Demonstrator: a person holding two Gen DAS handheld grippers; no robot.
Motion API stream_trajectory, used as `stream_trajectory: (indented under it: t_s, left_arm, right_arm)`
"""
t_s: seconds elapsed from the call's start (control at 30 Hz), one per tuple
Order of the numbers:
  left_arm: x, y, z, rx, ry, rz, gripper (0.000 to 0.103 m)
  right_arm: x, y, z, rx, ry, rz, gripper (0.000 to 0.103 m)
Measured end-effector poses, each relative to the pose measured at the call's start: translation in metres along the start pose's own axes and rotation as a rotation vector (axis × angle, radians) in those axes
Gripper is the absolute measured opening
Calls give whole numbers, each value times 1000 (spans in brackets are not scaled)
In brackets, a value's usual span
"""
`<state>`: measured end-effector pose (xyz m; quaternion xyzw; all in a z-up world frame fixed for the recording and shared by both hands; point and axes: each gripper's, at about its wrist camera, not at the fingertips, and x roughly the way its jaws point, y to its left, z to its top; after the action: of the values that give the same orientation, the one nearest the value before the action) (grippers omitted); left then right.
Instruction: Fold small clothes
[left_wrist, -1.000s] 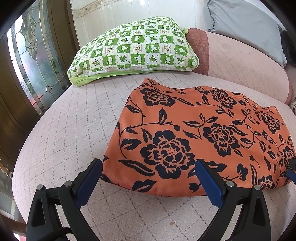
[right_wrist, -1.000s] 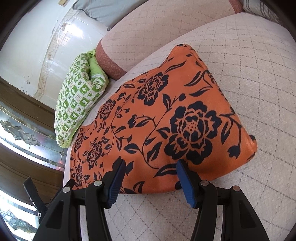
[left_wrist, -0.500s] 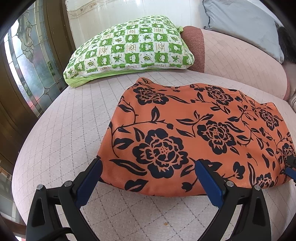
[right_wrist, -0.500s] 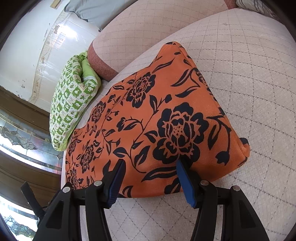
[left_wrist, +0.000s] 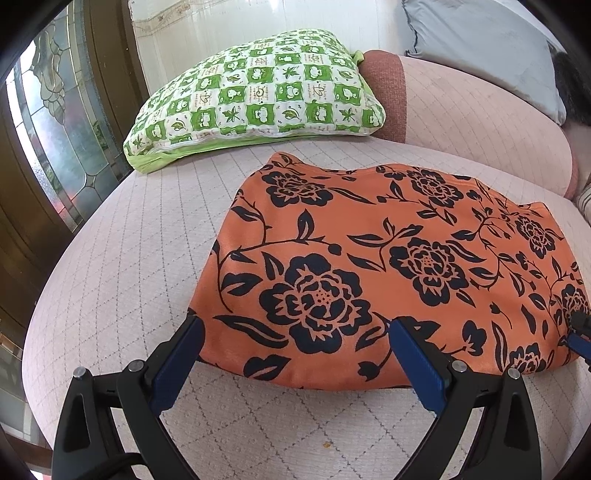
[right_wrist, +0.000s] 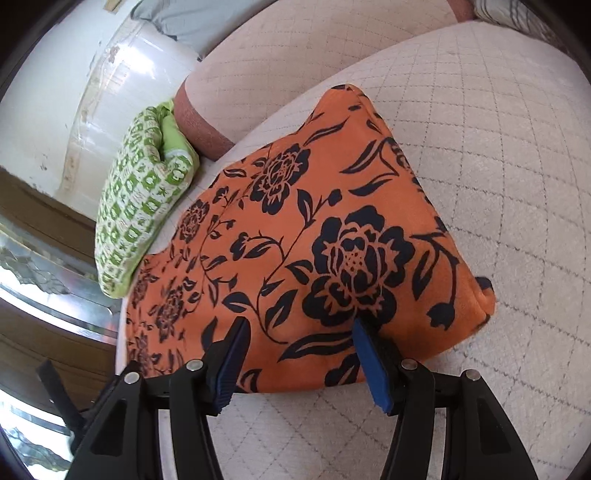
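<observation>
An orange garment with black flowers lies spread flat on the pale quilted bed; it also shows in the right wrist view. My left gripper is open and empty, its blue pads straddling the garment's near left edge just above the cloth. My right gripper is open and empty over the near edge toward the garment's right corner. The tip of the right gripper shows at the right edge of the left wrist view.
A green and white checked pillow lies at the back left; it also shows in the right wrist view. A pink bolster and a grey pillow lie behind. A glass-panelled wooden door stands left of the bed's edge.
Both grippers have moved forward toward the garment's near edge, so their pads now reach over the cloth. Both stayed open.
</observation>
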<state>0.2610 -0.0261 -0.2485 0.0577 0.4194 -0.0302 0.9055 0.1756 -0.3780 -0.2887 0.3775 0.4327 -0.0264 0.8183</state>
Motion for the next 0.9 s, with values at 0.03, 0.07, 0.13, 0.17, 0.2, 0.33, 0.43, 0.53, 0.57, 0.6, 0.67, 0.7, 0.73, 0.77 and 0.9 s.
stream_trajectory:
  t_s: [0.03, 0.07, 0.13, 0.17, 0.2, 0.33, 0.43, 0.53, 0.57, 0.6, 0.67, 0.7, 0.73, 0.77, 0.9]
  left_arm:
    - [-1, 0, 0, 2, 0, -2, 100]
    - [-2, -1, -1, 4, -1, -3, 100]
    - [-5, -1, -3, 7, -7, -5, 100]
    - [-7, -2, -5, 11, -10, -4, 100]
    - [-8, -2, -5, 13, -11, -2, 100]
    - [-12, -2, -10, 9, -10, 0, 100]
    - [-15, -1, -13, 8, -11, -2, 100]
    - [-18, -1, -17, 9, -6, -10, 100]
    - [-19, -1, -18, 6, -1, -17, 100]
    - [-19, 0, -20, 0, 10, -37, 100]
    - [-19, 2, -23, -21, 37, -76, 100]
    - [-18, 3, -24, -32, 47, -90, 100]
    - [-17, 3, -26, -49, 59, -97, 100]
    - [-16, 4, -27, -58, 70, -108, 100]
    - [-14, 2, -31, -60, 82, -101, 100]
  right_arm:
    - [-2, -1, -1, 10, 3, 15, 62]
    - [-4, -2, -1, 11, 3, 19, 62]
    - [-9, -2, -2, 8, -3, 21, 62]
    - [-13, -2, -4, 6, -7, 22, 62]
    - [-15, -2, -5, 7, -9, 22, 62]
    - [-24, -5, -9, 23, -18, 29, 62]
    - [-29, -6, -13, 34, -20, 41, 63]
    - [-30, -8, -16, 43, -15, 54, 65]
    - [-31, -9, -17, 49, -9, 69, 65]
    - [-31, -10, -18, 56, -5, 83, 65]
    - [-31, -13, -20, 72, 3, 104, 67]
    - [-31, -14, -21, 81, 7, 115, 67]
    - [-31, -15, -22, 91, 13, 126, 68]
    - [-31, -17, -23, 98, 16, 132, 68]
    - [-28, -21, -26, 132, 38, 157, 69]
